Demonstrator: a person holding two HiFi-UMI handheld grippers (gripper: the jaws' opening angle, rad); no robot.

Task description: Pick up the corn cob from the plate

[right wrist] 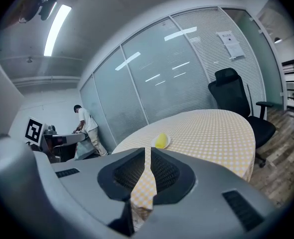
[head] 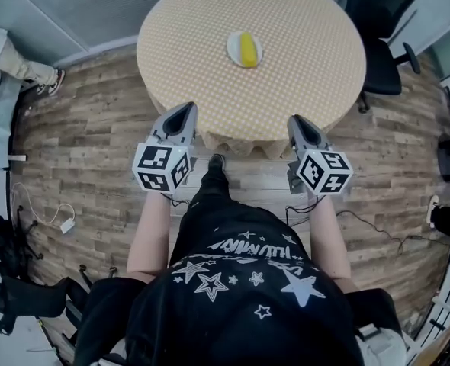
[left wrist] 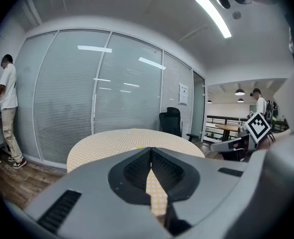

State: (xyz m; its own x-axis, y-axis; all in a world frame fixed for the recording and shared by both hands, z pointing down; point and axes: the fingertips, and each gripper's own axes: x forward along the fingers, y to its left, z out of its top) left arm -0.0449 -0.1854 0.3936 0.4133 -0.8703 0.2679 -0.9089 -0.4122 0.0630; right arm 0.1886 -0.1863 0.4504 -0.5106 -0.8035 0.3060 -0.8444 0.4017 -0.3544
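Nothing of the pick is done yet: the corn cob (head: 247,49) lies untouched on the small white plate (head: 231,49) near the middle of the round table (head: 309,75). The left gripper (head: 185,113) and right gripper (head: 297,123) hang at the table's near edge, well apart from the plate, each with jaws together and empty. Reaching, opening, gripping and lifting all remain

Corn cob (head: 248,49) on a plate (head: 230,46) on the table (head: 187,44) (left gripper (head: 187,107), right gripper (head: 297,120) by its near edge).
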